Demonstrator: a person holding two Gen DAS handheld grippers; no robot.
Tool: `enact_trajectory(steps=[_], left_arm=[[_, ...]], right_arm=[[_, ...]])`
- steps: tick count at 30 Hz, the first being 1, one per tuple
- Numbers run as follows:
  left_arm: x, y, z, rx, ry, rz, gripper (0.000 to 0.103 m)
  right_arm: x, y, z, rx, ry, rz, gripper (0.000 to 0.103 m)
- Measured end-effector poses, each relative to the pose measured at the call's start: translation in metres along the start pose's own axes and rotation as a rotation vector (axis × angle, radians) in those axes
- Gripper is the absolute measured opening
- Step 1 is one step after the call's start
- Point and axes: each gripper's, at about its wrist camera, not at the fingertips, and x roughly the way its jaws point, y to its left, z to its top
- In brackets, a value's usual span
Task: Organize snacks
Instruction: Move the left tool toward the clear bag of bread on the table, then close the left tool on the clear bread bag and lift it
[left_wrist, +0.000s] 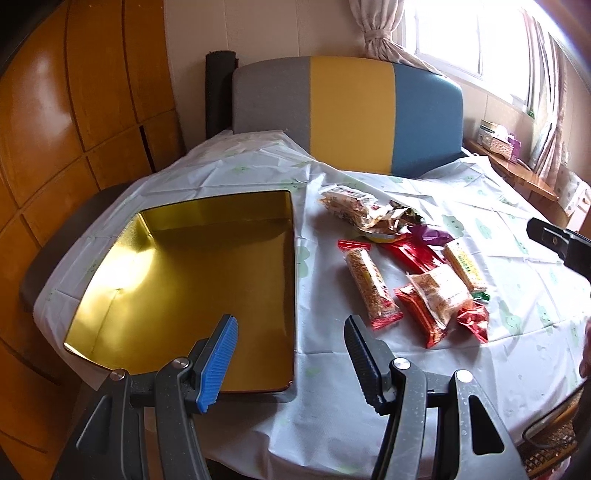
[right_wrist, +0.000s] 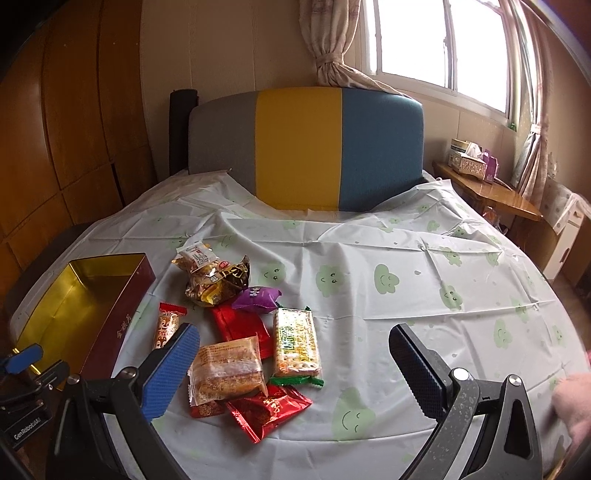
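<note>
A gold-lined tin box (left_wrist: 177, 280) (right_wrist: 74, 306) with dark red outer walls lies open on the table's left side, nothing inside it. To its right lies a loose heap of wrapped snacks: a clear-wrapped cereal bar (left_wrist: 371, 286), a green-edged cracker pack (right_wrist: 296, 345), a clear pack of golden biscuits (right_wrist: 227, 369), red foil packets (right_wrist: 267, 410), a purple packet (right_wrist: 256, 297) and crinkled bags (right_wrist: 210, 275) farther back. My left gripper (left_wrist: 291, 360) is open at the box's near right corner, holding nothing. My right gripper (right_wrist: 295, 373) stands open above the near snacks, apart from them.
A white tablecloth (right_wrist: 406, 295) with green cloud faces covers the round table. A grey, yellow and blue chair back (right_wrist: 306, 147) stands behind it. A wooden side table (right_wrist: 491, 192) with a tissue box is at the right. A hand (right_wrist: 574, 402) shows at the right edge.
</note>
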Motion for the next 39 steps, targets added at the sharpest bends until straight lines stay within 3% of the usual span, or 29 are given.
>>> enact_trajectory(steps=[5,10,12,14,19,24,31,36,39], left_arm=[[0.002,-0.002,0.0,-0.012,0.025,-0.086,0.061],[0.008,-0.003,0.002,-0.074,0.096,-0.246,0.069],[0.014,-0.007,0.004,-0.083,0.139,-0.25,0.069],[0.015,-0.012,0.004,-0.063,0.134,-0.24,0.069],[0.02,-0.027,0.007,0.009,0.134,-0.272,0.067],[0.034,-0.064,0.021,0.198,0.18,-0.321,0.053],[0.062,-0.119,0.033,0.487,0.23,-0.387,0.053],[0.085,-0.15,0.039,0.621,0.277,-0.412,0.068],[0.104,-0.16,0.042,0.657,0.317,-0.404,0.071]], right_arm=[[0.009,-0.018,0.013,-0.022,0.02,-0.011,0.103],[0.034,-0.038,0.02,-0.099,0.081,-0.033,0.103],[0.048,-0.046,0.019,-0.116,0.123,-0.035,0.103],[0.061,-0.054,0.015,-0.108,0.159,-0.039,0.103],[0.083,-0.08,0.012,0.051,0.266,-0.01,0.103],[0.08,-0.101,0.014,0.179,0.275,0.01,0.103],[0.079,-0.111,0.015,0.246,0.277,0.038,0.103],[0.078,-0.111,0.016,0.245,0.276,0.051,0.103],[0.078,-0.113,0.016,0.257,0.278,0.056,0.103]])
